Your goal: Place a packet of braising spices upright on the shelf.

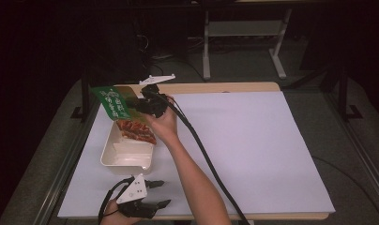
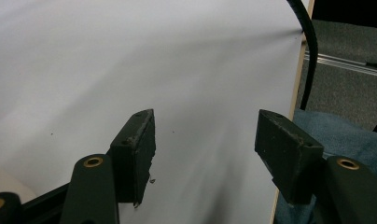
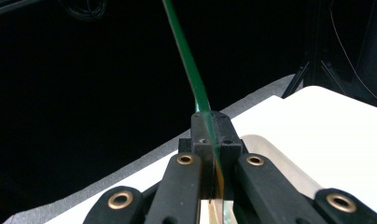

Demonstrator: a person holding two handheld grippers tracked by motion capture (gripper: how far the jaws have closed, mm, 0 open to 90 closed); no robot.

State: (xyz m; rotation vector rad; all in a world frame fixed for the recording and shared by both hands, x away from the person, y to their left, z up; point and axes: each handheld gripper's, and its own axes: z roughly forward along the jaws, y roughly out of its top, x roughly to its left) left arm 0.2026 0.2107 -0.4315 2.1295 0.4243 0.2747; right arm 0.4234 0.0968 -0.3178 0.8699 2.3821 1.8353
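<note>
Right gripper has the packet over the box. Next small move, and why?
Probably lower it a little further into the cream box. The right gripper is shut on the green packet's edge, and the packet's lower, food-printed end already dips inside the box's far end while the top tilts out over the rim. The left gripper sits open on the near table edge, holding nothing.

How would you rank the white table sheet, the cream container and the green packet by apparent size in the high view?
1. White table sheet, by far the largest.
2. Cream container.
3. Green packet, though it is held up nearer the camera by the right hand-held gripper, so its rank is less certain.
</note>
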